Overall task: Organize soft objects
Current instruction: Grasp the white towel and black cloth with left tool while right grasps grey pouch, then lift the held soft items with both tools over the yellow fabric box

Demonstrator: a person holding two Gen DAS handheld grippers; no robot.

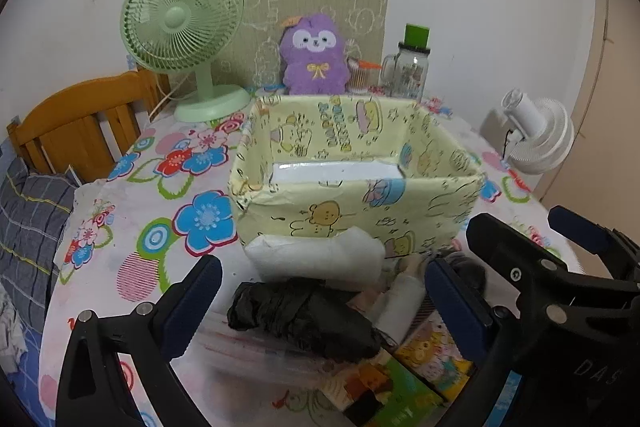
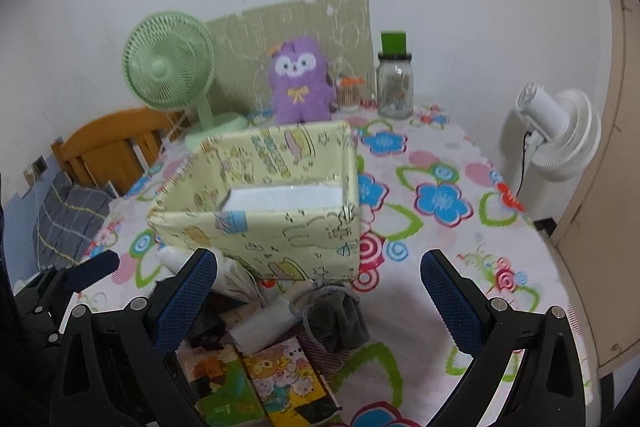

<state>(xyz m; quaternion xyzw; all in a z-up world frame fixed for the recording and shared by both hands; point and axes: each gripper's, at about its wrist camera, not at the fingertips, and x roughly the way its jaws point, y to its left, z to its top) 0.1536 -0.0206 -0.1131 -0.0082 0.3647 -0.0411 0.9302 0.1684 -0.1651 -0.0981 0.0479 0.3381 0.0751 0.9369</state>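
Observation:
A pale yellow cartoon-print box (image 1: 352, 163) (image 2: 276, 203) stands open-topped on the flowered table, its inside showing only a white floor. In front of it lies a pile: a white soft roll (image 1: 316, 257), a black folded bundle (image 1: 304, 319), a small white roll (image 2: 264, 325) and a grey drawstring pouch (image 2: 340, 315). My left gripper (image 1: 320, 307) is open, its fingers straddling the black bundle without touching it. My right gripper (image 2: 320, 299) is open too, above the pouch and small roll. A purple plush toy (image 1: 314, 57) (image 2: 300, 83) sits at the back.
Picture books (image 1: 400, 379) (image 2: 288, 375) lie under the pile near the front edge. At the back stand a green desk fan (image 1: 184, 27), a glass jar with green lid (image 1: 408, 67) and cardboard. A white fan (image 2: 556, 131) is at right, a wooden chair (image 1: 80, 131) at left.

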